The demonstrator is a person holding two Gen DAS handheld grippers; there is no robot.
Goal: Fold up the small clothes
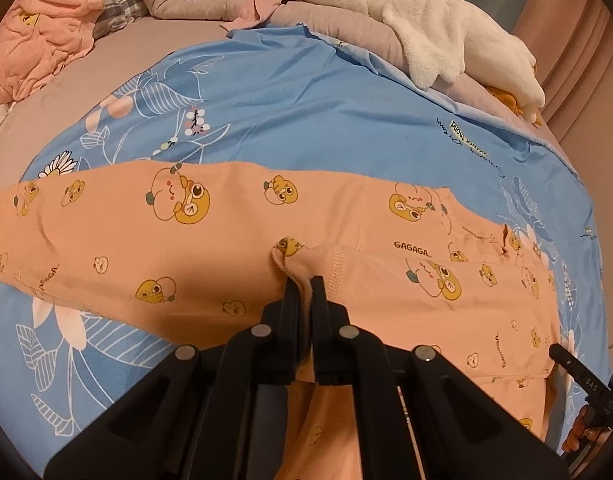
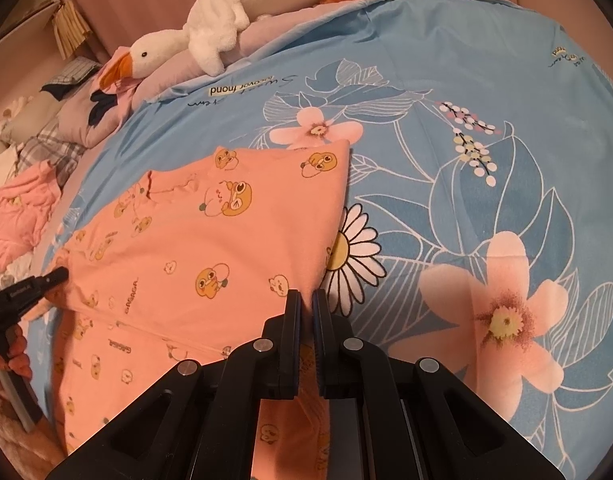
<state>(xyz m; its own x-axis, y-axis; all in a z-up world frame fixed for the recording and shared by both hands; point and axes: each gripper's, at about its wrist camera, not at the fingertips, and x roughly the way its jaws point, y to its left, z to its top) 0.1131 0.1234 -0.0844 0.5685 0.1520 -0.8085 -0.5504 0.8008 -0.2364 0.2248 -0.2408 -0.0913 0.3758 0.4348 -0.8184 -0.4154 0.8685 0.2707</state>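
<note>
On the blue flowered sheet (image 2: 446, 92) lies the peach printed garment (image 1: 210, 256), spread flat and partly folded.

Left gripper (image 1: 305, 284) is closed on a bunched hem; right gripper (image 2: 306, 300) is closed on the garment's edge. I judge the cloth light, soft and limp, so it will sag; hems and corners are the best places to hold.
</note>
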